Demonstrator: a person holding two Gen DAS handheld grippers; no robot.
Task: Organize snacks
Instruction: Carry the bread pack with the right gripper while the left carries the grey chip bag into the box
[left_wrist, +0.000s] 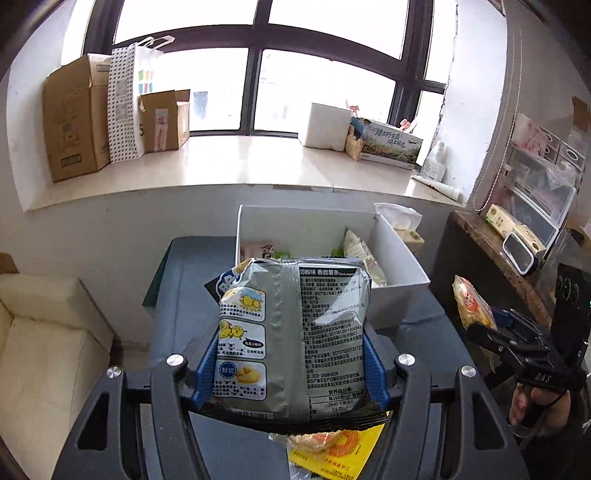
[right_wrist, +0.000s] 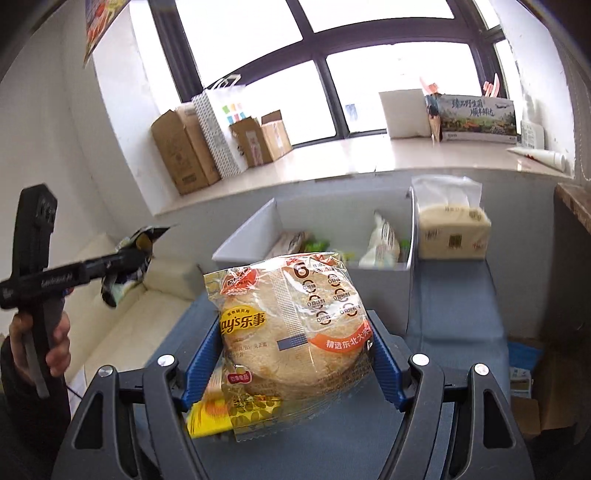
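Above the blue table (right_wrist: 458, 317), left gripper (left_wrist: 291, 365) clamps a silver chip bag (left_wrist: 291, 332); right gripper (right_wrist: 295, 365) clamps a rice-cracker pack (right_wrist: 295, 332), white bin (right_wrist: 402, 273) just beyond.

The silver chip bag (left_wrist: 291, 339) hides much of the white box (left_wrist: 399, 258); the yellow packet (left_wrist: 332, 458) beneath is cut off by the bottom edge.

Readable print on the two held packs

The rice-cracker pack (right_wrist: 291, 328) carries "Lay's乐事", a large "6" and "精选东北大米"; the grey chip bag (left_wrist: 291, 339) shows "香脆薯条" and "鲜切".
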